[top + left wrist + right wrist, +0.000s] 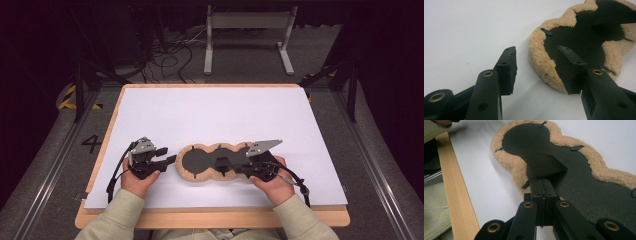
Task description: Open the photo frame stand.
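Two grippers: left gripper (169, 155) wide beside fleece-edged pad (196, 161); right gripper (223, 165) clamps black flap (544, 162).

Even, soft light falls from above on the white surface (225, 115), which reads bright and slightly bluish, while the room beyond sinks into near black. The high view is soft and low in detail. In the gripper views the near fingers (507, 67) blur, shadows lie faint, and brass rivets catch small glints. Corners darken a little.
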The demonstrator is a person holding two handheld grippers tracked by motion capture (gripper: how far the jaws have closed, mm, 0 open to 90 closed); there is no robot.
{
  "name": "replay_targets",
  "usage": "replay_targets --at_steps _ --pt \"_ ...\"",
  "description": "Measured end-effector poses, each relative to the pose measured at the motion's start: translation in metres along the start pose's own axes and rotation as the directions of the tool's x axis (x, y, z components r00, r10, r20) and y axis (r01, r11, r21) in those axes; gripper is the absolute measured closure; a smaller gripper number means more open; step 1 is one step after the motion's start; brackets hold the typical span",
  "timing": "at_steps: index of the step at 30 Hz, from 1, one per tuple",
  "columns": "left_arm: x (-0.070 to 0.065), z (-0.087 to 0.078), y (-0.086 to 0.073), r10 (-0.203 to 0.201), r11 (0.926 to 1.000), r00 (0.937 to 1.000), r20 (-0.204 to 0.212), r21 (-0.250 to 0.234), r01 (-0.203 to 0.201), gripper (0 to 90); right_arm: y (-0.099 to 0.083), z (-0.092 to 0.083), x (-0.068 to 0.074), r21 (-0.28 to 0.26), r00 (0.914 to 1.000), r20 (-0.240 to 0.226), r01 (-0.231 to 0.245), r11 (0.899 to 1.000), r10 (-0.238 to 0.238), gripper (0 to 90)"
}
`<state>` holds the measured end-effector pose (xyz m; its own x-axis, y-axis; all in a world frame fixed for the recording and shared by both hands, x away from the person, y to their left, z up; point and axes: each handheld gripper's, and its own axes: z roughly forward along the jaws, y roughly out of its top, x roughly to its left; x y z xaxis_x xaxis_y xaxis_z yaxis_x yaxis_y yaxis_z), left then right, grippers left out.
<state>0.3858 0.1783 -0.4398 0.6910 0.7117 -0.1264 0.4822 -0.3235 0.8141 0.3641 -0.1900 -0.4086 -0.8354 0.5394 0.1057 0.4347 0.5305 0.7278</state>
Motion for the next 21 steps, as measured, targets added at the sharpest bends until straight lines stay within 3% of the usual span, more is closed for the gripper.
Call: replay_targets --at_steps 10,17,21 --pt "-0.003 -0.001 0.001 -0.002 0.9999 0.9999 0.013 0.014 0.002 48.4 0.0 -0.013 -0.002 0.012 0.9992 0.031 0.025 1.0 -0.025 81.4" --pt "-0.012 -0.004 0.003 0.024 0.9989 0.9996 -0.013 0.039 -0.024 41.5 0.002 -0.027 -0.006 0.004 0.9992 0.028 0.029 1.0 -0.029 63.2" --pt "-0.017 -0.004 0.006 0.03 0.9984 0.9996 0.001 0.049 -0.03 36.9 0.003 -0.036 -0.011 -0.018 0.9986 0.053 0.011 1.0 -0.01 54.3"
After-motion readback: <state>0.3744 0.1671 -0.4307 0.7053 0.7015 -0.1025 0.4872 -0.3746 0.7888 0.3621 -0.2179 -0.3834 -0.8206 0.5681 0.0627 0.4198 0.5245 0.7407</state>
